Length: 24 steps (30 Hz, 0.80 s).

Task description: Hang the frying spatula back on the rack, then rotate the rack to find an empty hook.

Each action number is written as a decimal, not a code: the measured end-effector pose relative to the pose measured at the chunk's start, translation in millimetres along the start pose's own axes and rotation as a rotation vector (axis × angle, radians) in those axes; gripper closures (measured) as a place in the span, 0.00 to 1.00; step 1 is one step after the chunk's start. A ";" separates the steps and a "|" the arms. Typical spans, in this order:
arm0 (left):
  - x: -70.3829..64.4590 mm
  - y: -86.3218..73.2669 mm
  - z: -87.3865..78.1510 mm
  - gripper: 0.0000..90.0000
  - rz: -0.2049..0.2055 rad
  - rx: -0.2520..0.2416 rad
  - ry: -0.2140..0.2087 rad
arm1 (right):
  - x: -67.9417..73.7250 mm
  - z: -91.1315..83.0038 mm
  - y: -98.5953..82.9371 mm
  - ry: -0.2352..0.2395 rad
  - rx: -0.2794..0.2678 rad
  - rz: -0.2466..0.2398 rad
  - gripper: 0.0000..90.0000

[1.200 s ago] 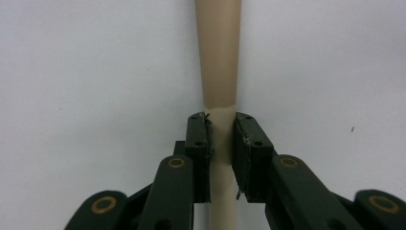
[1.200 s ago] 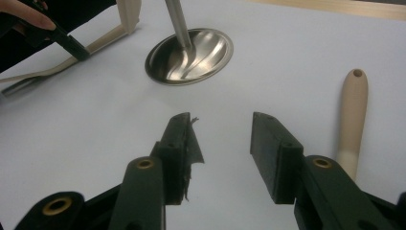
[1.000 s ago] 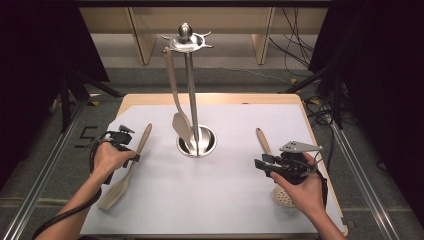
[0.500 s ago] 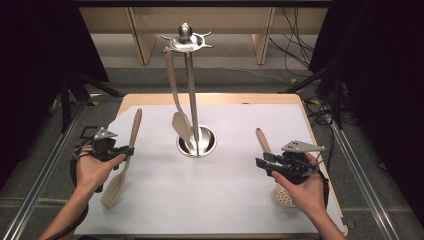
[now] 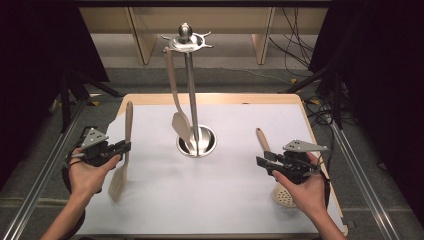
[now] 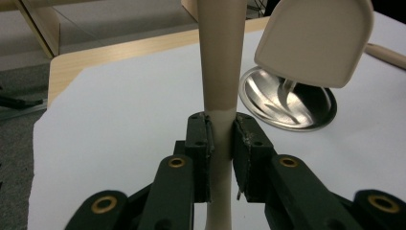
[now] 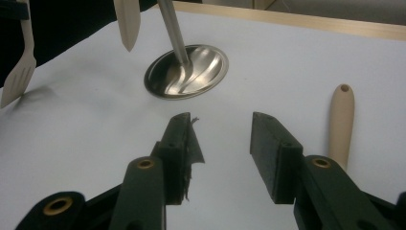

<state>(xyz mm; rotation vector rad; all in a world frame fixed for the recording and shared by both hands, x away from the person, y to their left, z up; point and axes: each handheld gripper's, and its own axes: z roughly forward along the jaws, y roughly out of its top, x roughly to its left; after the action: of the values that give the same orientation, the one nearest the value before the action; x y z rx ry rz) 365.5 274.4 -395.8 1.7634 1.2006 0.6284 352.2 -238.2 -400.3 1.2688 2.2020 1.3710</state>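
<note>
1. The left tool [image 5: 120, 147] is clenched on the handle of a beige slotted turner [image 5: 123, 150]; in the left gripper view the handle [image 6: 220, 96] is seen pinched between both jaws.
2. Compared with a second ago, the turner has been lifted off the white counter [image 5: 240, 200] and swung towards upright, handle end up and blade hanging low at the counter's left side.
3. This is judged to mean that pick-up is done and that hanging on the utensil stand [image 5: 192, 90] is the step ahead.
4. On the stand's top ring a beige spatula [image 5: 176, 100] is already hung, its blade above the steel base [image 7: 187, 71].
5. The right tool [image 5: 272, 162] is held released, jaws apart, and has barely moved, just beside a beige skimmer [image 5: 272, 165] lying on the counter, its handle [image 7: 342, 122] to the right of the jaws.
</note>
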 end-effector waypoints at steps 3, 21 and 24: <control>-4.7 3.7 -3.2 0.85 0.001 -0.030 -0.008 | -1.5 1.2 1.3 -0.005 -0.010 -0.039 0.67; -45.6 31.5 -5.2 0.85 0.046 -0.143 -0.098 | 20.1 1.1 22.0 0.049 -0.071 -0.070 0.66; -55.6 37.8 -2.3 0.85 0.064 -0.153 -0.125 | 28.9 -0.9 28.8 0.049 -0.091 -0.068 0.66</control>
<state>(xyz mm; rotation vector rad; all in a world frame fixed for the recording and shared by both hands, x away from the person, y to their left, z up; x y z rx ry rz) 358.8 219.3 -357.9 1.6914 0.9889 0.6206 350.3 -211.2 -369.8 1.1301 2.1661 1.4731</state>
